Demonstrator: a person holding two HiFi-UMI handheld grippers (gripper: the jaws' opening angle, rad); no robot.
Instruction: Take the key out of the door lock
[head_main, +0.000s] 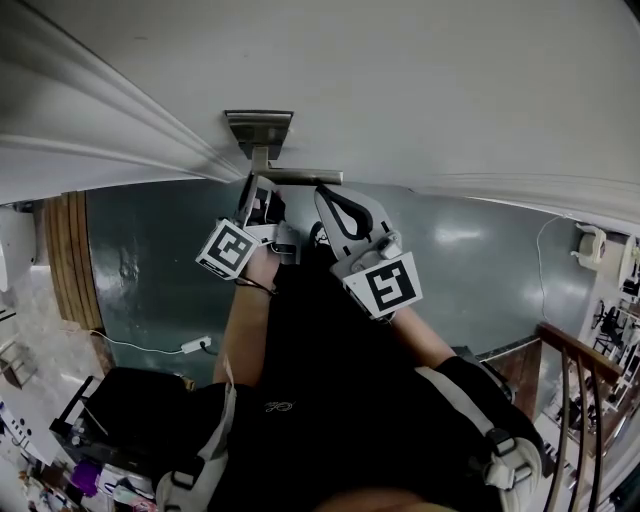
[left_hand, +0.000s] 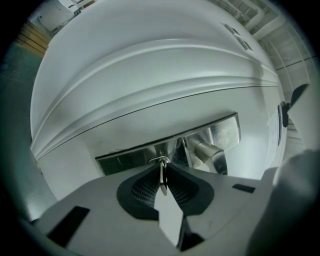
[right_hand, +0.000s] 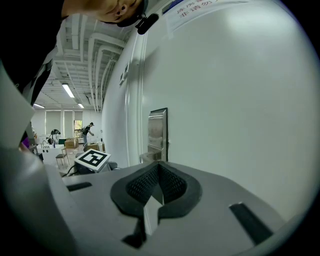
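Observation:
A brushed-metal lock plate (head_main: 258, 130) with a lever handle (head_main: 303, 177) sits on the white door (head_main: 420, 90). In the left gripper view a small silver key (left_hand: 162, 181) hangs from a wire ring (left_hand: 159, 160) in front of the lock plate (left_hand: 125, 159), left of the handle's stem (left_hand: 207, 150). My left gripper (left_hand: 162, 169) is shut on the key, its dark pads pressing on both sides. In the head view the left gripper (head_main: 262, 196) is just below the plate. My right gripper (head_main: 335, 200) is beside it under the handle, shut with nothing between its pads (right_hand: 172, 184).
The door frame's moulding (head_main: 120, 110) runs to the left of the lock. Below lie a grey-green floor (head_main: 160, 270), a white cable with a socket strip (head_main: 195, 345), a black case (head_main: 110, 420) and a stair railing (head_main: 585, 385) at the right. People stand far off in the hall (right_hand: 87, 131).

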